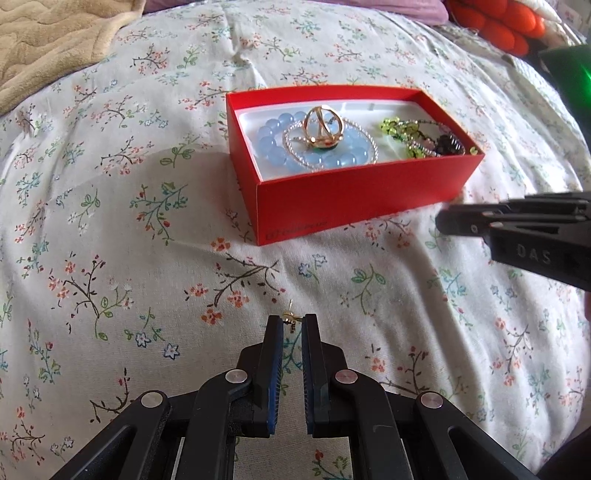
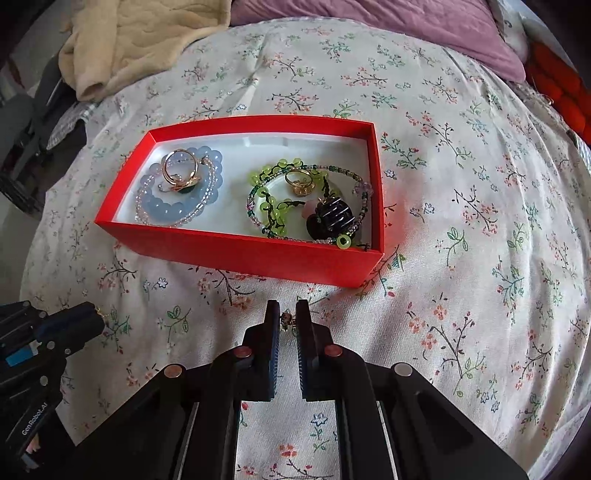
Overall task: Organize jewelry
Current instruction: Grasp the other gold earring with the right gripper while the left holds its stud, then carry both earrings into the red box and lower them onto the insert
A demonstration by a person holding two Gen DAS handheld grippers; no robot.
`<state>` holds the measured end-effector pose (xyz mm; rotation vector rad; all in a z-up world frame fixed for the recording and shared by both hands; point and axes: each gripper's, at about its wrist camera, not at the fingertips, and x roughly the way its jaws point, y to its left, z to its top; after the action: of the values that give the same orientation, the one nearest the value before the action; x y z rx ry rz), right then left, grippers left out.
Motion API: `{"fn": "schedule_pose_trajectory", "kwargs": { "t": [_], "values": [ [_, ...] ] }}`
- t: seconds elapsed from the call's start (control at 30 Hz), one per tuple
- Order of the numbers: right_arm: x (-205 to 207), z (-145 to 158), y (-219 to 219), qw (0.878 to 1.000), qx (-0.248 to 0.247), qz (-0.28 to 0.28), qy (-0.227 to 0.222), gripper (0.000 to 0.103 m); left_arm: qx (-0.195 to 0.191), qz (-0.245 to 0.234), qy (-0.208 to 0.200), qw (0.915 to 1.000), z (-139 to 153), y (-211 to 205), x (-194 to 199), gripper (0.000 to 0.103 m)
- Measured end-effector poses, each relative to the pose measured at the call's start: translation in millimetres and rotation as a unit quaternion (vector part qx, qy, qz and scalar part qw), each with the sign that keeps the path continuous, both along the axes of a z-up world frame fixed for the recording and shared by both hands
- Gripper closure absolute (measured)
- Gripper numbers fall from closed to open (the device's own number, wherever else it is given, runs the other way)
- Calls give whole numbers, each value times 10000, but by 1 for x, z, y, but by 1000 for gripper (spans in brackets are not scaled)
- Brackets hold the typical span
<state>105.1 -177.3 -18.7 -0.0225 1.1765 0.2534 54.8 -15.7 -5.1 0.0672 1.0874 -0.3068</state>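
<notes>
An open red box point(image 1: 354, 192) point(image 2: 236, 254) lies on the flowered bedspread. Inside it are a blue bead bracelet point(image 1: 273, 144) point(image 2: 162, 210), gold rings point(image 1: 321, 125) point(image 2: 181, 170) and a green bead necklace with a black piece point(image 2: 325, 218) point(image 1: 424, 140). In front of the box, my left gripper point(image 1: 293, 323) is shut on a small gold earring point(image 1: 290, 317) at its fingertips. My right gripper point(image 2: 287, 317) is shut on a second small gold earring point(image 2: 288, 320). Each gripper shows in the other's view, the right one point(image 1: 443, 221) at the right edge and the left one point(image 2: 99, 314) at lower left.
A beige blanket point(image 2: 140, 40) point(image 1: 55, 40) is bunched at the far left of the bed. A purple pillow point(image 2: 369, 22) and an orange knitted thing point(image 1: 495, 22) point(image 2: 561, 85) lie at the back right. Dark furniture point(image 2: 26, 155) stands beyond the bed's left edge.
</notes>
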Motion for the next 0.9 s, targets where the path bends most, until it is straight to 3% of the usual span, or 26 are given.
{"fn": "schedule_pose_trajectory", "kwargs": {
  "t": [0.53, 0.9],
  "values": [
    [-18, 46, -6, 9984, 475, 40, -318, 94, -521, 271, -349, 9977, 34, 1, 18, 99],
    [12, 59, -19, 9944, 837, -288, -572, 94, -808, 278, -387, 9956, 30, -22, 60, 99]
  ]
}}
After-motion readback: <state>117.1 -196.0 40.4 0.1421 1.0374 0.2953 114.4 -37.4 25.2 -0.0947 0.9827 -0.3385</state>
